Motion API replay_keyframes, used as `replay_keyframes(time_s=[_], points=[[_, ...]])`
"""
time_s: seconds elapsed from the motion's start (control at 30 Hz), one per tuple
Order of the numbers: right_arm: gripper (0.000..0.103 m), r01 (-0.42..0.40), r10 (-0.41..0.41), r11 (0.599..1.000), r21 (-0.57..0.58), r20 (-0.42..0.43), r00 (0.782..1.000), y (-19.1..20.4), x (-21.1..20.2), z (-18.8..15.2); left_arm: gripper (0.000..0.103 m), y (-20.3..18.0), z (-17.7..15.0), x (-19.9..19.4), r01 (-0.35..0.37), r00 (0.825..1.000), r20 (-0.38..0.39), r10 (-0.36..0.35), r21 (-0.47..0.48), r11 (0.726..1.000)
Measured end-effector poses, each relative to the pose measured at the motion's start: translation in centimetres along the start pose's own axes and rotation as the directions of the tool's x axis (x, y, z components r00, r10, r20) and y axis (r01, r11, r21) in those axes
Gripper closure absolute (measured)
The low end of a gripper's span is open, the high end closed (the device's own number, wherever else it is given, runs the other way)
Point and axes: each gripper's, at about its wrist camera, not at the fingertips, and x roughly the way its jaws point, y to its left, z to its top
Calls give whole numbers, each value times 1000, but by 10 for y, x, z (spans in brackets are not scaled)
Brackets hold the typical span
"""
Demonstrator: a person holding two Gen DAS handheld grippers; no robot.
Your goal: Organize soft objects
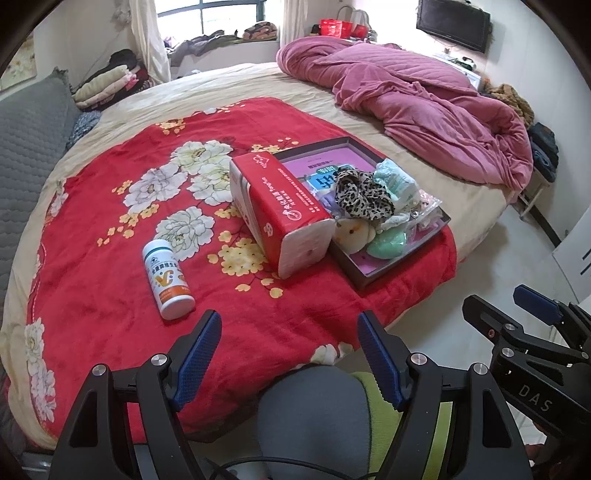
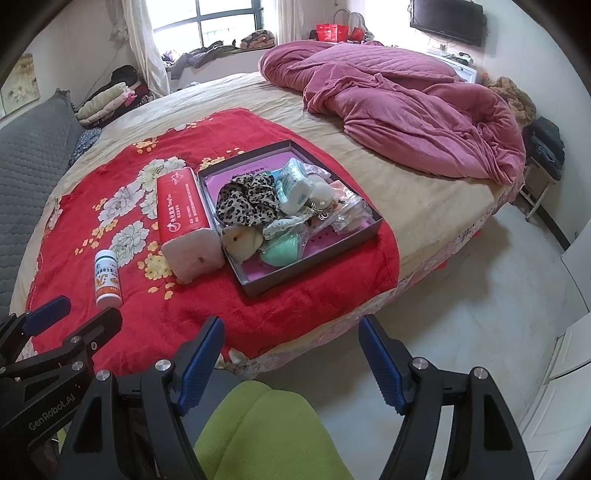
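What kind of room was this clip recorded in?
Almost certainly a home bedroom. A large round bed fills most of the view, with a crumpled pink quilt on it and a red floral fleece blanket spread across the near side. A black wall-mounted television hangs beyond the bed.

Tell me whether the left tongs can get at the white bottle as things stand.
Probably yes. The left tongs stand open and empty, and the white bottle lies alone on the red blanket just ahead, with nothing between them.
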Motion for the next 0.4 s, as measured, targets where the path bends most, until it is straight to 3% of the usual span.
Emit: replay_keyframes(time_s=[0.23,0.4], points=[[29,0,0,1000,-9,6,1000,1,-1,0,26,5,3,3,-1,1000,11,1,-13,1000],[29,10,-9,999,-51,29,1000,8,1,2,26,27,5,14,44,999,21,-42,-73,996]])
